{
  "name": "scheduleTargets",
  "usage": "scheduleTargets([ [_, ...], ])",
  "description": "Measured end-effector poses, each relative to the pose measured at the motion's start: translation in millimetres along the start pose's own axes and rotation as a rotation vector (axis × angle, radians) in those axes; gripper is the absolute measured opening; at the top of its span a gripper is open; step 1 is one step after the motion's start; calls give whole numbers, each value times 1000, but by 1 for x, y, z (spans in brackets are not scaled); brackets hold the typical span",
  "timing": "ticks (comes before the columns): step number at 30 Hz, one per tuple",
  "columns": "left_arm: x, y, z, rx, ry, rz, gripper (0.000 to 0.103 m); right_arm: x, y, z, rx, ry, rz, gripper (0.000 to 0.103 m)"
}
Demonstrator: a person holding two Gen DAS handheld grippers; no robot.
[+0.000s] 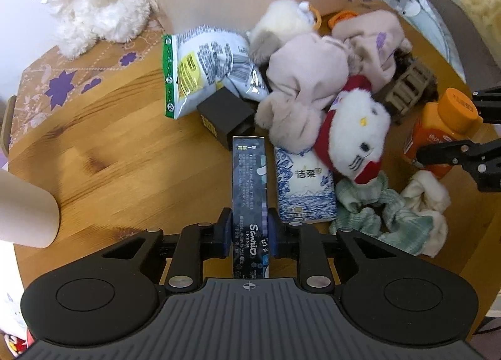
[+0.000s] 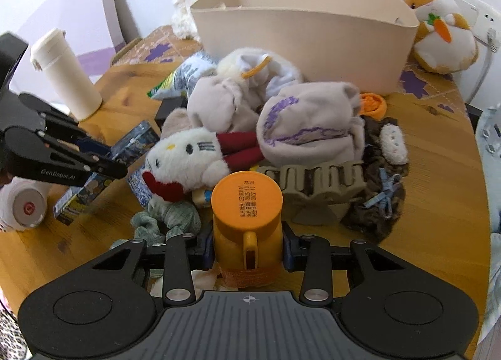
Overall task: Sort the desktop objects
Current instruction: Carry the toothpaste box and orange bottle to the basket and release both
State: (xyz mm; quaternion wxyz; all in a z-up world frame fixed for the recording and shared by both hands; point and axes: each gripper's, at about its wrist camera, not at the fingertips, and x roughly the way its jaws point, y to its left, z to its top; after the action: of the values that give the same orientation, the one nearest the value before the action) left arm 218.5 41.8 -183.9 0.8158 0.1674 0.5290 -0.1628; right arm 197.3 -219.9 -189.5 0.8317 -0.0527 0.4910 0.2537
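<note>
Only my right view shows the bin's [image 2: 303, 37] rim; before it, my right fingers [image 2: 247, 248] clamp an orange-capped bottle [image 2: 247, 222]. My left fingers [image 1: 249, 231] pinch a dark slim box [image 1: 249, 190].

left wrist: close, looks down along jaws at tabletop [image 1: 103, 128] | right wrist: close, from right | shared: Hello Kitty plush [image 1: 357, 137] pile

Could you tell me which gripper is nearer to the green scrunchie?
Right. The right gripper holds the orange bottle beside the green scrunchie; the left gripper sits farther off, past the tissue pack.
</note>
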Motion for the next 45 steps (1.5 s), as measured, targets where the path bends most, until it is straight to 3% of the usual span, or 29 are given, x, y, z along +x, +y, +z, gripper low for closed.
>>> scheduleTargets([
  [8,-31,-2,-1,60,-55,16,23,-36,-13,13,-11,-65,-6,37],
  [17,-62,2,20,92,-154,53,23,-65,-28,37,-2,-141,-25,37],
  [30,-89,14,82,160,-285,89,23,-83,-49,73,-35,-237,-106,37],
  [45,-78,10,158,156,-403,112,23,-72,-77,134,-12,-308,-161,36],
])
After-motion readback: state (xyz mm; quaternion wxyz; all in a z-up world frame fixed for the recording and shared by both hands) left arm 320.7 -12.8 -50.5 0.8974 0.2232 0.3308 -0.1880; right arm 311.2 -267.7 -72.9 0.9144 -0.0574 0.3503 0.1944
